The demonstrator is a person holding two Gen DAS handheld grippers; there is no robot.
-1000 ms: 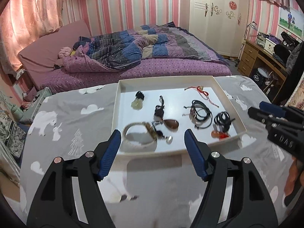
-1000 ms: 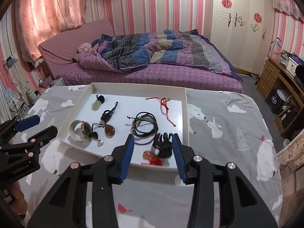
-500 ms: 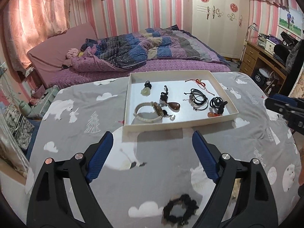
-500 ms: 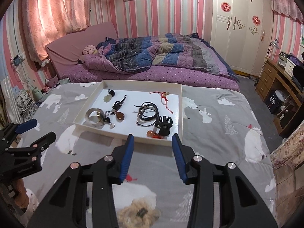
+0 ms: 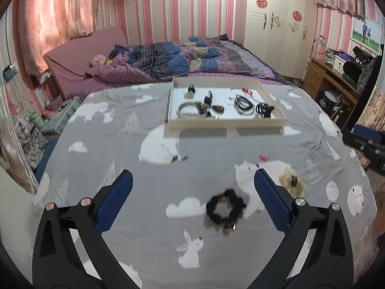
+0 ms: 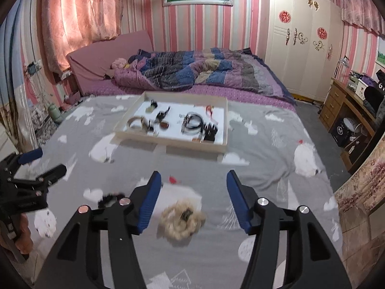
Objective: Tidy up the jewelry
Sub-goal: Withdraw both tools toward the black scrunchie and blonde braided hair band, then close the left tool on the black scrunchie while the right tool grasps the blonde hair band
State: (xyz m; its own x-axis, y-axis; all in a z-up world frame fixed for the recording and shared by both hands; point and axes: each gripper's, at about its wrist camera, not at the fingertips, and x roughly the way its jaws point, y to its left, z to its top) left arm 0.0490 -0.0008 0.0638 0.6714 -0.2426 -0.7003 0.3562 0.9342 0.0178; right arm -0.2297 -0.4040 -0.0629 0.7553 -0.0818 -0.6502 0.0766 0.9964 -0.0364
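Note:
A white tray [image 5: 226, 123] with several bracelets, cords and pendants lies far ahead on the grey printed cloth; it also shows in the right wrist view [image 6: 168, 141]. A black scrunchie [image 5: 225, 208] lies on the cloth between the wide-open fingers of my left gripper [image 5: 192, 202]. A beige fluffy scrunchie [image 6: 181, 219] lies between the open fingers of my right gripper [image 6: 193, 200]; it also shows in the left wrist view [image 5: 291, 184]. Both grippers are empty and above the cloth.
A bed with a purple quilt [image 6: 192, 72] stands behind the table. A wooden desk [image 5: 336, 84] and a white wardrobe [image 6: 300, 36] stand at the right. The left gripper shows at the left of the right wrist view [image 6: 26, 187].
Both grippers have pulled back from the tray toward the near edge. The right gripper's fingers have opened wider. The two scrunchies have come into view between the fingers.

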